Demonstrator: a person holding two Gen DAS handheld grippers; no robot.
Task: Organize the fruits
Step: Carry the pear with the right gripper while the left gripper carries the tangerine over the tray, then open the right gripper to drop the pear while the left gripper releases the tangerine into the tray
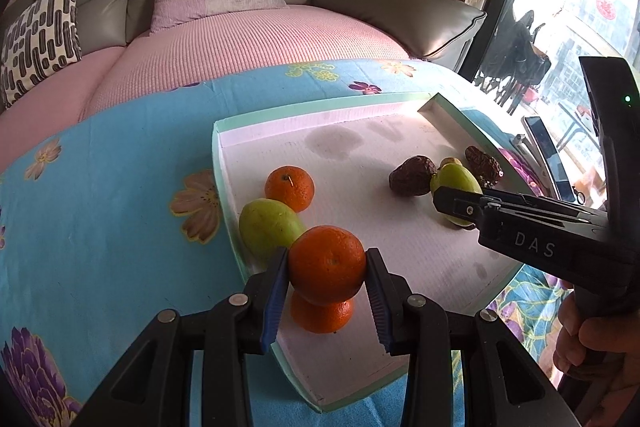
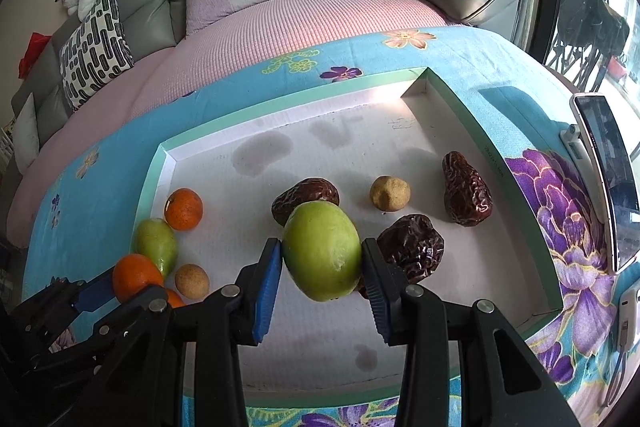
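Over a shallow tray (image 2: pixel 460 95) on the worktop, the left claw (image 1: pixel 327 279) grips an orange (image 1: pixel 326 265) above another orange (image 1: pixel 322 315). The right claw (image 2: pixel 322 259) grips a green fruit (image 2: pixel 322 251). Releasing the orange there could send both rolling.

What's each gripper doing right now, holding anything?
Left gripper: shut on an orange.
Right gripper: shut on a green fruit.
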